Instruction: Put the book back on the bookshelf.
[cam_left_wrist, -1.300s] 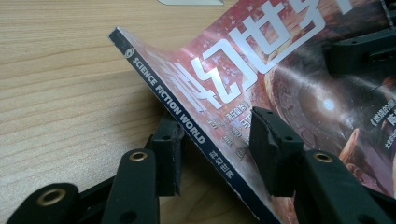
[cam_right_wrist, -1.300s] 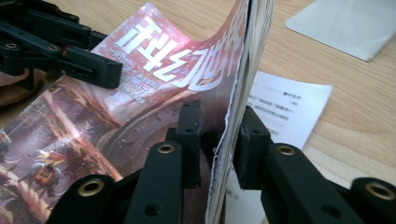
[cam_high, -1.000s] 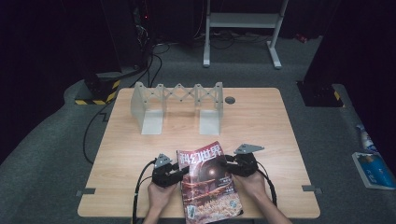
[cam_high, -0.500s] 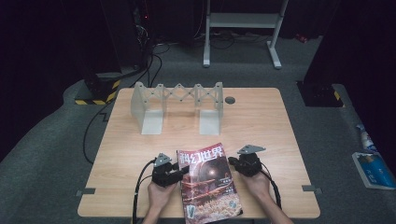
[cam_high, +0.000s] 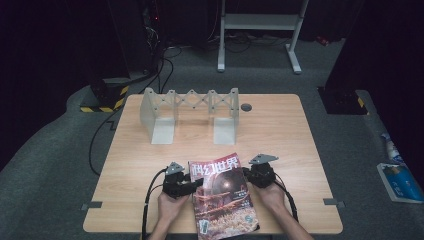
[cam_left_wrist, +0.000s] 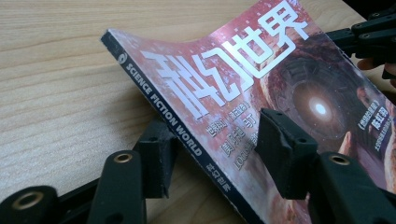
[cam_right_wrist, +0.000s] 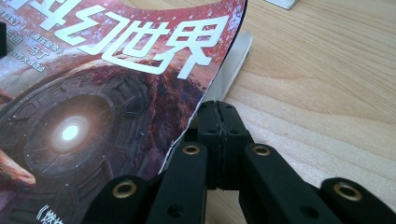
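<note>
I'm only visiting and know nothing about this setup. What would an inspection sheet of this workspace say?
Surface: wooden table, level.
Job's things: magazine at the near edge, spine side raised off the wood.
Clutter: grey folding rack at the far side; dark round hole beside it.
Grippers: left hand-held gripper open astride the spine, jaws just been opening; right hand-held gripper shut at the cover's edge.
Cables: black cable trails from each gripper.
Surroundings: grey carpet, white stand, blue packet.
</note>
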